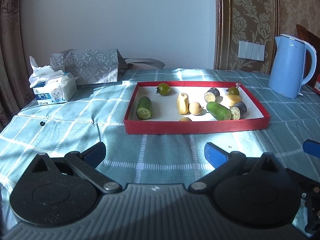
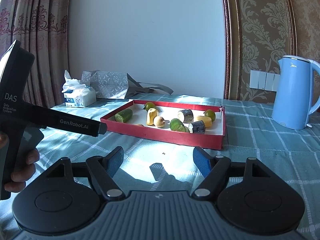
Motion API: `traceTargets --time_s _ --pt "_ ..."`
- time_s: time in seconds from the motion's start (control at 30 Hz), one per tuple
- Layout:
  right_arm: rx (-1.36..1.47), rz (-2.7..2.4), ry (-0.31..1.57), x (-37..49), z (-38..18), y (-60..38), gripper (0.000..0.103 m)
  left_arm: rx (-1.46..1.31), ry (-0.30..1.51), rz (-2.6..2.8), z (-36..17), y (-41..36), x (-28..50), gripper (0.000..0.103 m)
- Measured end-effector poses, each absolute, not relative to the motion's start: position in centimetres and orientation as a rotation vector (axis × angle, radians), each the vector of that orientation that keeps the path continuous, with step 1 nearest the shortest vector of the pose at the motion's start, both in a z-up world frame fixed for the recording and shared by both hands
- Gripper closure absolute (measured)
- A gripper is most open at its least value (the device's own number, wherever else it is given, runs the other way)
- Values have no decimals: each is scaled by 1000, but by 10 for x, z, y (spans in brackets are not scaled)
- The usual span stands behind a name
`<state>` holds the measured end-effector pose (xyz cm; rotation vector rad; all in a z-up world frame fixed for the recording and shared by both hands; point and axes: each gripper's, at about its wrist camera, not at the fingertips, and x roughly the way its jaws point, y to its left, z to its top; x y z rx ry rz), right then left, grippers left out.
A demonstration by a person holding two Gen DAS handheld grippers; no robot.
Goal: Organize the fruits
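A red tray (image 1: 180, 128) with a white floor lies on the checked cloth ahead of both grippers. In it are a cucumber piece (image 1: 144, 108), a green tomato (image 1: 163, 89), a peeled banana piece (image 1: 183, 103), a round tan fruit (image 1: 194, 108), a second cucumber piece (image 1: 218, 111), two dark-skinned pieces (image 1: 238, 110) with pale cut faces, a yellow piece (image 1: 232, 99) and another tomato (image 1: 234, 91). My left gripper (image 1: 155, 153) is open and empty, short of the tray's near wall. My right gripper (image 2: 159, 161) is also open and empty, in front of the tray (image 2: 164, 137).
A tissue pack (image 1: 54, 92) and a grey patterned bag (image 1: 90, 68) sit at the back left. A blue kettle (image 1: 288, 68) stands at the back right. In the right wrist view a hand (image 2: 22, 172) holds the left tool's black body (image 2: 60, 121) at the left.
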<state>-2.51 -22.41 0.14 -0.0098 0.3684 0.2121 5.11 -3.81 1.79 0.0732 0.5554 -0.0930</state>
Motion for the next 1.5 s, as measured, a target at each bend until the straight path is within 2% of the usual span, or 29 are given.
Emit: traceTargets --time_s 0.6,1.5 --pt "-21 208 362 -32 5 -225 26 16 594 -104 16 -32 53 0" --pt "-26 207 362 -34 5 -225 25 134 563 -79 15 -47 46 0"
